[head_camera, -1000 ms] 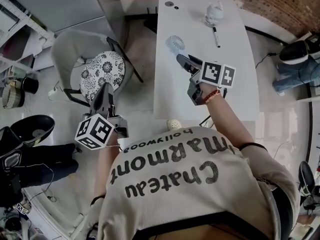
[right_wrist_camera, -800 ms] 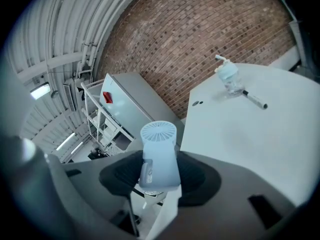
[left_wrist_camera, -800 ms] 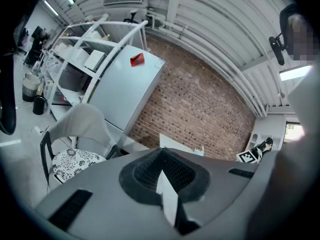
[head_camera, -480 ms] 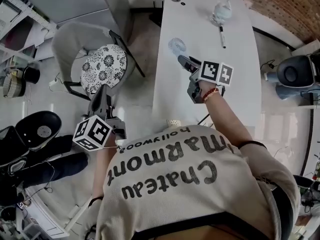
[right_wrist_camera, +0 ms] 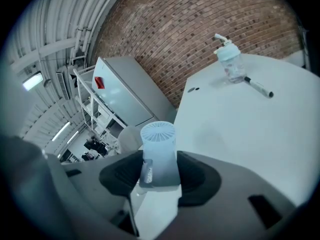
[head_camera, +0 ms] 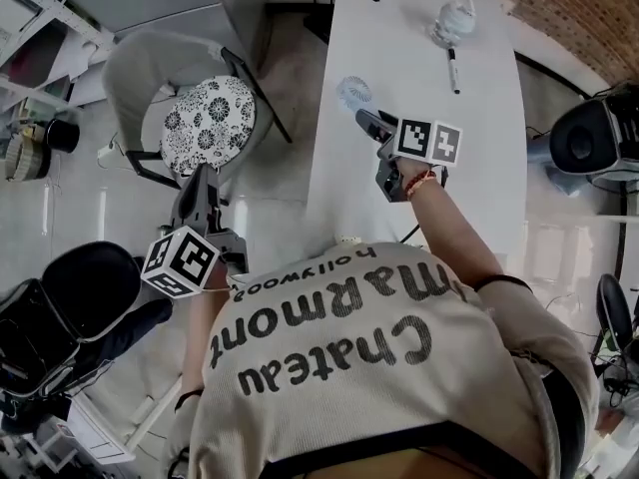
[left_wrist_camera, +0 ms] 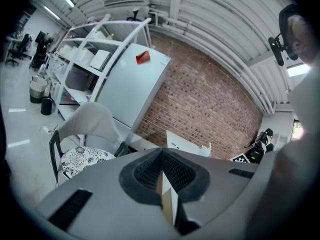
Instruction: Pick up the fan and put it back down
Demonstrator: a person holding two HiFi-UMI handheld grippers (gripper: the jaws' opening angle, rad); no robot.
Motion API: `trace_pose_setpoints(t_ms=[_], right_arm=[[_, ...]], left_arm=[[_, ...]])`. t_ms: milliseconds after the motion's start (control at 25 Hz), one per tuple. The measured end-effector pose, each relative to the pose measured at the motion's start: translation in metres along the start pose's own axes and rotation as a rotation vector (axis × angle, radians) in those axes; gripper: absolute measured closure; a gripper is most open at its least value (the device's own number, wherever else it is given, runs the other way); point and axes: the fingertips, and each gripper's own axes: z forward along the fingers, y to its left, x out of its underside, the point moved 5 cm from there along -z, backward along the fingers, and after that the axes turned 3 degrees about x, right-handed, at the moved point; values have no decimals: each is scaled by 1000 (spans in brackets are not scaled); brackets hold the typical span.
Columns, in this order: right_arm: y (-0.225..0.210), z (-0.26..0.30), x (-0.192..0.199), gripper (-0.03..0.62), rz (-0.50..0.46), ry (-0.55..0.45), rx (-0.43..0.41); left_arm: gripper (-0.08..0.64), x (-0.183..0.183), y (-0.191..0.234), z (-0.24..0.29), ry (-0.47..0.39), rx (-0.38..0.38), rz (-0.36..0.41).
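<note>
Holding the fan (right_wrist_camera: pixel 159 149) is the job of the right hand-held gripper (right_wrist_camera: pixel 159 173) now. Its two jaws press on the fan's sides, one on each side, so the fan sits snug between them. The round grille end of the fan sticks out past the jaw tips.

From the head view, the fan is over the white table (head_camera: pixel 479 118), close to the table's left edge. I cannot tell if the bottom of the fan touches the table or hangs just above it, because the jaws hide that part.

The left hand-held gripper (left_wrist_camera: pixel 162 173) is not helping. Its jaws are closed together with nothing in them, and it is off to the side, above the floor near a chair (head_camera: pixel 205 128).

A little bottle (head_camera: pixel 451 16) and a pen (head_camera: pixel 454 70) lie farther along the table, well away from the fan.

So I think the grabbing part is done. What is left is to set the fan flat on the table, open the jaws, and pull the right hand-held gripper away.
</note>
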Motion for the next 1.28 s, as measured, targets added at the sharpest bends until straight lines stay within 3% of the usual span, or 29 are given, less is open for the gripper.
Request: trace_pose_setpoints(t_ms=[720, 1280], right_arm=[[-29, 14, 23, 377, 11, 82, 86], [-39, 12, 30, 376, -45, 100, 153]], left_arm=[[560, 19, 3, 9, 38, 11, -20], [560, 22, 5, 11, 33, 21, -44]])
